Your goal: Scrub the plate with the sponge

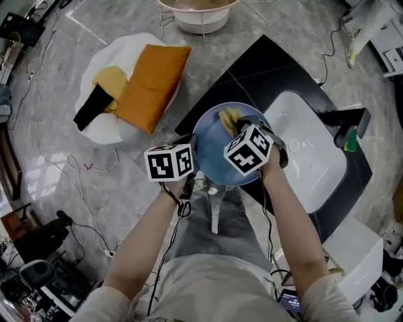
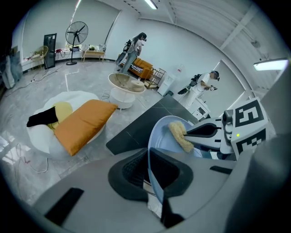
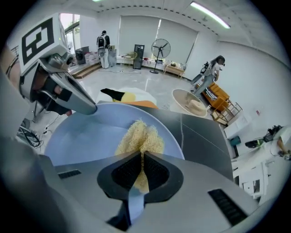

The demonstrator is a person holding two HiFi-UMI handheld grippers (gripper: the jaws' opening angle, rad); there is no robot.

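Note:
A light blue plate (image 1: 211, 148) is held on edge between the two grippers, over the near corner of the black counter. My left gripper (image 1: 194, 153) is shut on the plate's left rim; in the left gripper view the rim (image 2: 154, 150) runs straight between its pads (image 2: 136, 170). My right gripper (image 1: 237, 123) is shut on a yellow fibrous sponge (image 1: 228, 116). That sponge (image 3: 138, 136) lies pressed against the plate's inner face (image 3: 82, 139) near its upper rim. From the left gripper view the sponge (image 2: 181, 135) shows at the right gripper's tips (image 2: 193, 133).
A white sink basin (image 1: 308, 157) is set in the black counter (image 1: 252, 63) to the right, with a black faucet (image 1: 345, 119). On the floor to the left lies a white beanbag (image 1: 110, 126) with an orange cushion (image 1: 151, 85). A round white tub (image 1: 201, 17) stands ahead. Cables trail on the floor.

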